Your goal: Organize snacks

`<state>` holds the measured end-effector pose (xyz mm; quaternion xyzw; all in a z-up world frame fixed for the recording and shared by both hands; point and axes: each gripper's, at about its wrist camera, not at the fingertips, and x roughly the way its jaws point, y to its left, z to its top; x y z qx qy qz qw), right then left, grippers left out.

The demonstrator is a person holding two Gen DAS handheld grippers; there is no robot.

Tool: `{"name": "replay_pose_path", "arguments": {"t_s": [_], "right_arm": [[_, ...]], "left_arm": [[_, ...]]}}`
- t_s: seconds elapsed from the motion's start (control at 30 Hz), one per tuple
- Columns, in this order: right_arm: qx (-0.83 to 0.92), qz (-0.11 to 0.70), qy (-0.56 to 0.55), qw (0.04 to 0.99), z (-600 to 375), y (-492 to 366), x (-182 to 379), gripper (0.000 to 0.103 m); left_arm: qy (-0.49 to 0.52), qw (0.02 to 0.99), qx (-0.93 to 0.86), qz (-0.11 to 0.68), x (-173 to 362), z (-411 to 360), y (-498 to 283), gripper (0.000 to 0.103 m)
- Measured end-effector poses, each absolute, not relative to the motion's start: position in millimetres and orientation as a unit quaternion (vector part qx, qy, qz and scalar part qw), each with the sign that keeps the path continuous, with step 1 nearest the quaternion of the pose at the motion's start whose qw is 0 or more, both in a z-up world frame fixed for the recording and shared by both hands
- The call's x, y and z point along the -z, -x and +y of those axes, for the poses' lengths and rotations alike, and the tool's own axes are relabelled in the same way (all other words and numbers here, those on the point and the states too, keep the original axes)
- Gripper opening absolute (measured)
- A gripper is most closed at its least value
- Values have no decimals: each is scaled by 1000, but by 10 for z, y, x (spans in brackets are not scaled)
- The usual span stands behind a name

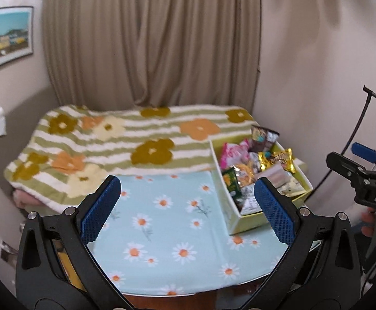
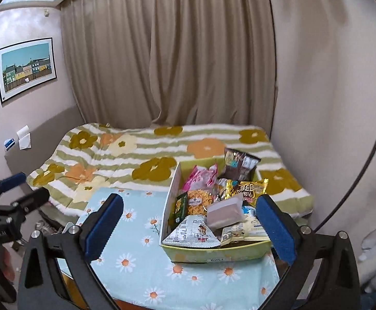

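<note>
Yellow box (image 2: 213,253) packed with snacks (image 2: 201,201), daisy tablecloth (image 2: 136,263)

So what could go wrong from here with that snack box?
1. The box is heaped; the brown packet sticks up over the far wall and might tip onto the blanket.
2. The box sits near the table's right edge, so a nudge could push it off.
3. Both grippers, left and right, are open and empty.

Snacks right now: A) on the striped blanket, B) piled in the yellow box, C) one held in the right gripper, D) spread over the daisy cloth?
B: the snacks sit piled inside the box; the right gripper is open and empty.
</note>
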<state>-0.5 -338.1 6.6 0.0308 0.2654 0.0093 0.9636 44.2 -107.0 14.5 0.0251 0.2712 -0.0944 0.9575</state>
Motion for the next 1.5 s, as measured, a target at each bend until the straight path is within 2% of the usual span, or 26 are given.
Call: {"name": "replay_pose_path", "arguments": {"t_s": [0.37, 1.5], "right_arm": [[20, 236, -6, 971, -3106, 325, -59, 102], [38, 253, -15, 967, -3047, 352, -68, 102]], "left_arm": [[-1, 968, 88, 235, -198, -737, 19, 103], [-5, 966, 89, 241, -172, -807, -44, 103]]}}
